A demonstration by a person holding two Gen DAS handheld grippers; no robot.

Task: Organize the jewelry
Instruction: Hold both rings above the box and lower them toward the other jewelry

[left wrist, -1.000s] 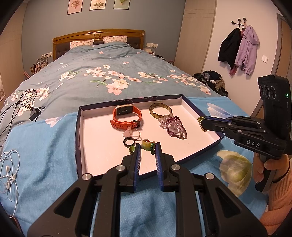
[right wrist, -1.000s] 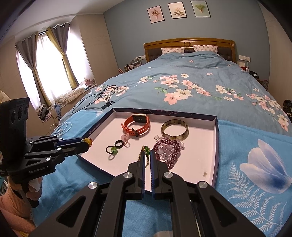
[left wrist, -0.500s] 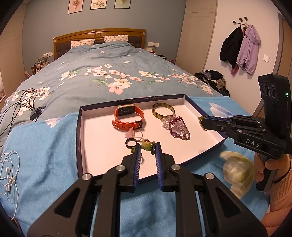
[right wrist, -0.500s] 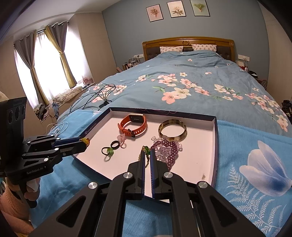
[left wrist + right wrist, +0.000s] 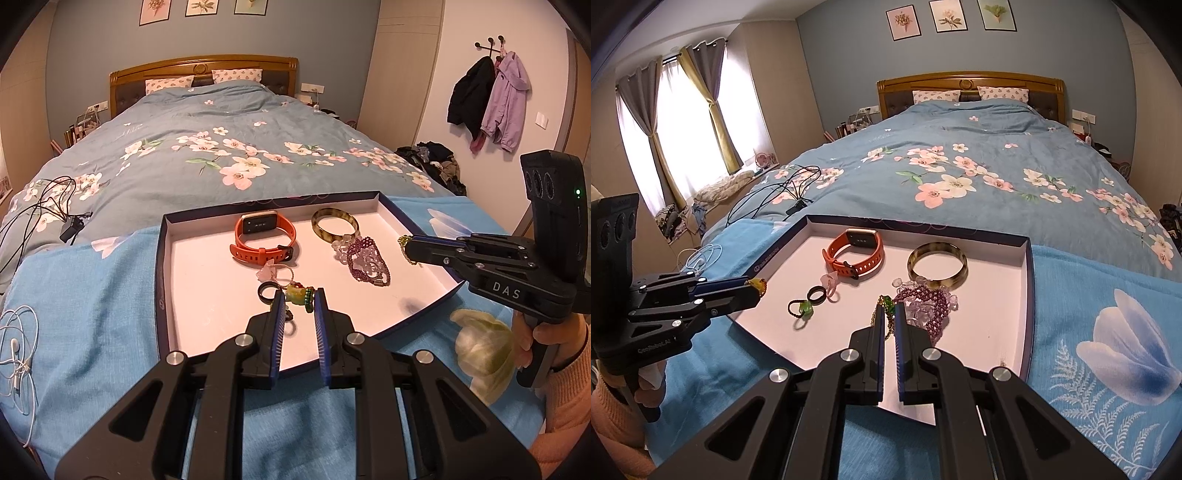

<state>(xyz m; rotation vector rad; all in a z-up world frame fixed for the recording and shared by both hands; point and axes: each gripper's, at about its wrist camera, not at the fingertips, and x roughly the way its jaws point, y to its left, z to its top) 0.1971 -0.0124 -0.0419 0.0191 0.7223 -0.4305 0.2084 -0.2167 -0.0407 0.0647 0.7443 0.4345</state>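
A shallow box tray (image 5: 164, 280) (image 5: 1028, 295) lies on the bed. It holds an orange watch (image 5: 264, 236) (image 5: 857, 251), a tortoiseshell bangle (image 5: 334, 225) (image 5: 938, 264), a purple bead bracelet (image 5: 365, 258) (image 5: 925, 301), a black ring (image 5: 266, 290) (image 5: 816, 295) and a green-stone ring (image 5: 802, 308). My left gripper (image 5: 298, 299) (image 5: 759, 286) is shut on a yellow-green bead charm (image 5: 297, 295) above the tray's near side. My right gripper (image 5: 890, 314) (image 5: 404, 243) is shut on a gold chain with green beads (image 5: 884, 306) (image 5: 408, 251) above the tray's right side.
The tray sits on a light blue cloth (image 5: 92, 314) over a floral duvet (image 5: 221, 155). Black cables (image 5: 44, 214) and white earphones (image 5: 16, 350) lie to the left. Coats (image 5: 487, 96) hang on the right wall.
Both grippers have drawn back and up a little from the tray, each still holding its piece. The jewelry in the tray has not moved.
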